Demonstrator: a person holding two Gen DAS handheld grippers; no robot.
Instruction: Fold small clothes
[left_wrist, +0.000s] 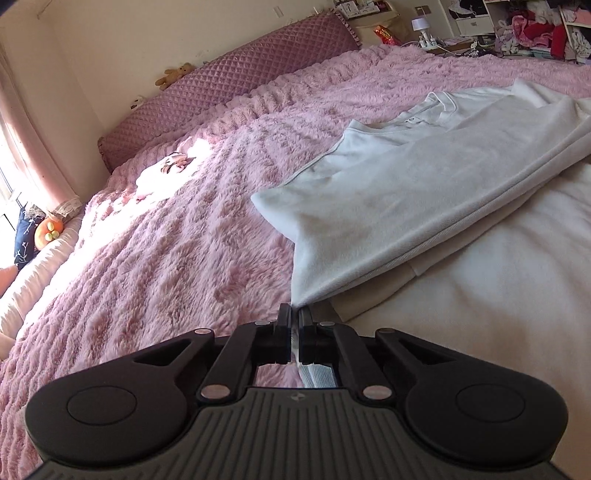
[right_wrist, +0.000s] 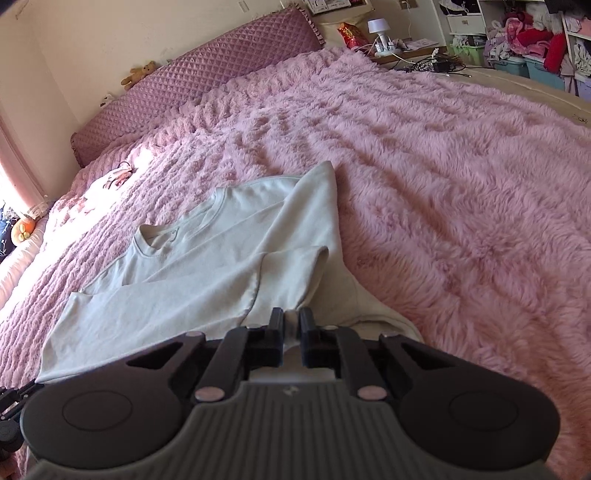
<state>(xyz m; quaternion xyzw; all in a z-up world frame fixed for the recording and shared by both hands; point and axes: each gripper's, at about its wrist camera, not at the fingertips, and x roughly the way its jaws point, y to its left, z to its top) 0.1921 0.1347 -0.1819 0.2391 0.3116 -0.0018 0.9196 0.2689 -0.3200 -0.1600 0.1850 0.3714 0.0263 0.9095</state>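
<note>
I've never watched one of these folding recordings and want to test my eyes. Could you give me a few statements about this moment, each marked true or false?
1. Both grippers are pinching the white shirt. True: the left gripper and the right gripper are each shut on its fabric.
2. The shirt lies on a bare wooden table. False: it lies on a fluffy pink blanket covering a bed.
3. A sleeve is folded across the shirt's body. True.
4. A small teddy bear sits on top of the quilted headboard cushion. True.
5. The shirt is rolled up into a tight ball. False: it is spread mostly flat, neckline showing.
6. The blanket is green. False: it is pink.
</note>
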